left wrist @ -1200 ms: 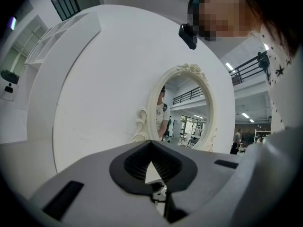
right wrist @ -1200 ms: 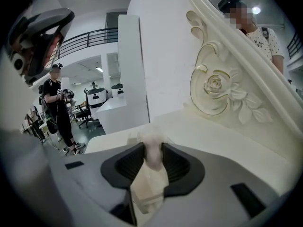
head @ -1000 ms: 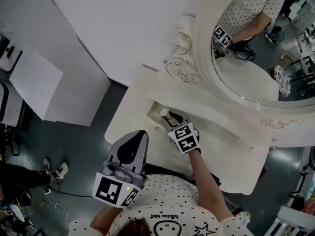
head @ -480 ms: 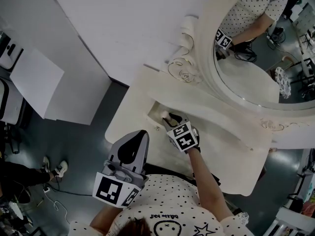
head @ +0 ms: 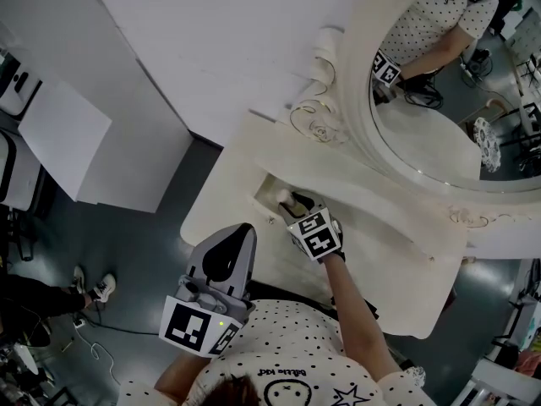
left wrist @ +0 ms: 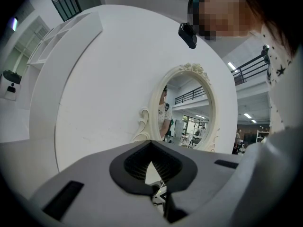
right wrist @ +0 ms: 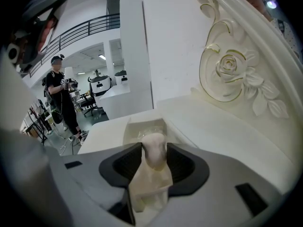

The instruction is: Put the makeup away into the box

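Note:
The box [head: 272, 191] is an open recess in the cream vanity top [head: 380, 252]; in the right gripper view the box [right wrist: 142, 126] lies just beyond the jaws. My right gripper [head: 292, 203] points down at it. A cream, soft-looking makeup piece [right wrist: 154, 167] stands between the right gripper's [right wrist: 155, 148] pads and touches both; the jaws have just been opening around it. My left gripper [head: 239, 229] hangs back near my body, off the table's near left corner. The left gripper [left wrist: 151, 142] has its tips together with nothing between them.
An oval mirror [head: 423, 125] in a carved frame with a rose [right wrist: 232, 74] rises behind the vanity. White partitions [head: 84, 142] stand to the left. A person in black [right wrist: 61, 96] stands far off across the room. Cables lie on the grey floor [head: 127, 252].
The right gripper has tilted slightly over the box with the cream piece still between its jaws. The left gripper has kept still.

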Motion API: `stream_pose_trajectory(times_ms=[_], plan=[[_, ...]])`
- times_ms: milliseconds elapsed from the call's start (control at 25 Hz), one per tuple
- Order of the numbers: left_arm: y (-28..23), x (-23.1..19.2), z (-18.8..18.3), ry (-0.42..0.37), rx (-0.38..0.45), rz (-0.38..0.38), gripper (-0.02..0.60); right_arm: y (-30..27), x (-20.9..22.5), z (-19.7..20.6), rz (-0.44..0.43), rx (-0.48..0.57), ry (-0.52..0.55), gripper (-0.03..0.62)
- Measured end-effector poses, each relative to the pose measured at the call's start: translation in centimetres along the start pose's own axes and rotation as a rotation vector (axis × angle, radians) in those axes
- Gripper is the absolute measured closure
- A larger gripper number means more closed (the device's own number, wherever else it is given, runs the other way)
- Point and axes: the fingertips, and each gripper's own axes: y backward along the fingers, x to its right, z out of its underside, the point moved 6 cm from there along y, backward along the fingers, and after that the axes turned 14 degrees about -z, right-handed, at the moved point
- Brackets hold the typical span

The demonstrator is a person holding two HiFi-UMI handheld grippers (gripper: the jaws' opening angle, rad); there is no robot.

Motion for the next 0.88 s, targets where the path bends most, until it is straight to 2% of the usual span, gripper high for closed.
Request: stream_pose_trajectory(times_ms=[240, 560, 680, 800, 880], plan=[[0.2, 0.0, 0.1, 0.0, -0.002, -0.005, 0.577, 0.1, 0.0, -0.2, -0.009, 0.02, 0.006, 0.418], [0.6, 0.4, 0.1, 0.001, 0.005, -0.003, 0.577, 1.2, -0.5, -1.0, 0.005, 0.081, 0.012, 0.422], [0.8, 0.4, 0.2, 0.0, 0.004, 0.0, 0.577, 1.7, -0.7, -1.4, 0.028, 0.11, 0.021, 0.486], [1.1, 0.6, 0.1, -0.001, 0.005, 0.006, 0.577, 2.4, -0.9, -1.7, 0.058, 0.151, 0.013, 0.578], [1.3, 0.6, 0.0, -0.003, 0.012, 0.01, 0.577, 2.9, -1.0, -2.0, 0.059, 0.175, 0.011, 0.588]])
